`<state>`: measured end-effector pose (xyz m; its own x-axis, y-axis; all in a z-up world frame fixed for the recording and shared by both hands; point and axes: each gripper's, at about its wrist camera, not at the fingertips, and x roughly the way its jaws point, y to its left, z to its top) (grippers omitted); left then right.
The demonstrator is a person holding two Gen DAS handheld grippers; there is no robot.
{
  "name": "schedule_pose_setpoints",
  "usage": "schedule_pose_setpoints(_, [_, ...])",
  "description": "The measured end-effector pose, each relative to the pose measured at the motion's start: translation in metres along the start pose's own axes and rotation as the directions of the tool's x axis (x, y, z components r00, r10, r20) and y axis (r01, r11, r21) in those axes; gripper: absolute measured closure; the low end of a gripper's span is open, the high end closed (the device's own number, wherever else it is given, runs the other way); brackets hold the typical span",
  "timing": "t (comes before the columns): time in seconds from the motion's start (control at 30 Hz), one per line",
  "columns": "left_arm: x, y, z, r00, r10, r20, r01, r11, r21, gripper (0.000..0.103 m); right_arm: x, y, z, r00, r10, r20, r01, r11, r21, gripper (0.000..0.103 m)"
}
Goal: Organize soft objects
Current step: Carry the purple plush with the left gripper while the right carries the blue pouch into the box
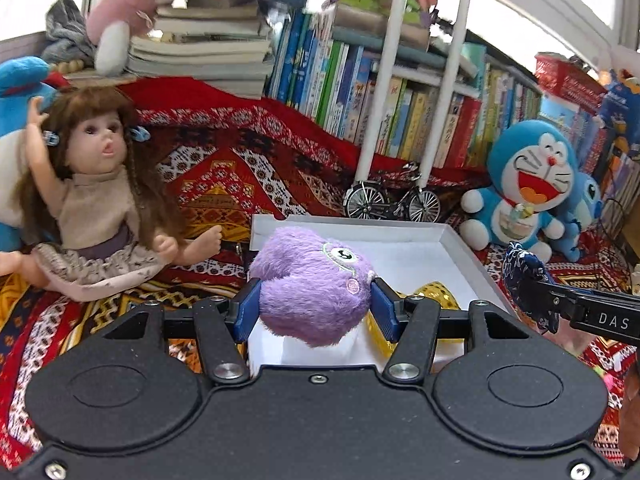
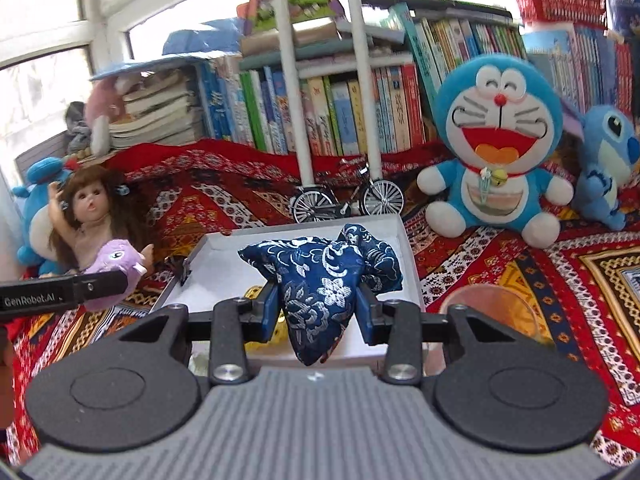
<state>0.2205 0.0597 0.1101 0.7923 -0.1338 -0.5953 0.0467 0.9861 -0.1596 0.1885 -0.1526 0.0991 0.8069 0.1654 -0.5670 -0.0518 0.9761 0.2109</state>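
While the left gripper (image 1: 316,300) squeezes a fuzzy purple plush (image 1: 314,284) between its 2 blue pads, roughly half open around that soft body, the toy hangs above the near end of a shallow white box (image 1: 460,252) on the red patterned cloth (image 1: 224,168). One embroidered eye on the plush faces up toward 12 o'clock. A gold sequinned piece (image 1: 434,294) lies in the box just past the right-hand pad, at about 3 o'clock from the plush.

From the right wrist, the right gripper (image 2: 316,306) is clamped on a dark blue brocade pouch (image 2: 324,280) with silver flowers, its jaws narrower than the other pair; the pouch bulges above the pads and droops below them toward 6 o'clock, over the same box. At 9 o'clock in that view the other tool shows with the purple toy at its tip.

Around the box: a long-haired doll (image 1: 96,184) sits at 10 o'clock in the left view with 1 arm raised, a small model bicycle (image 1: 394,200) stands just behind the far rim at 12 o'clock, and a blue-and-white cat plush (image 2: 496,148) sits at 2 o'clock with a smaller blue plush (image 2: 608,164) beside it. Books (image 1: 360,96) line the wall behind.
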Motion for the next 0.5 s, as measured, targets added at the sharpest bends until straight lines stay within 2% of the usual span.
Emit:
schedule_pose_setpoints(0.23, [0.045, -0.007, 0.005, 0.996, 0.03, -0.079, -0.029, 0.999, 0.017, 0.048, 0.038, -0.004, -0.002, 0.996, -0.039, -0.081, 0.044, 0.998, 0.055, 0.058])
schedule_pose_setpoints(0.5, [0.069, -0.012, -0.006, 0.99, 0.051, -0.131, -0.045, 0.998, 0.049, 0.046, 0.055, 0.0, -0.01, 0.992, -0.044, -0.115, 0.048, 0.998, 0.032, 0.057])
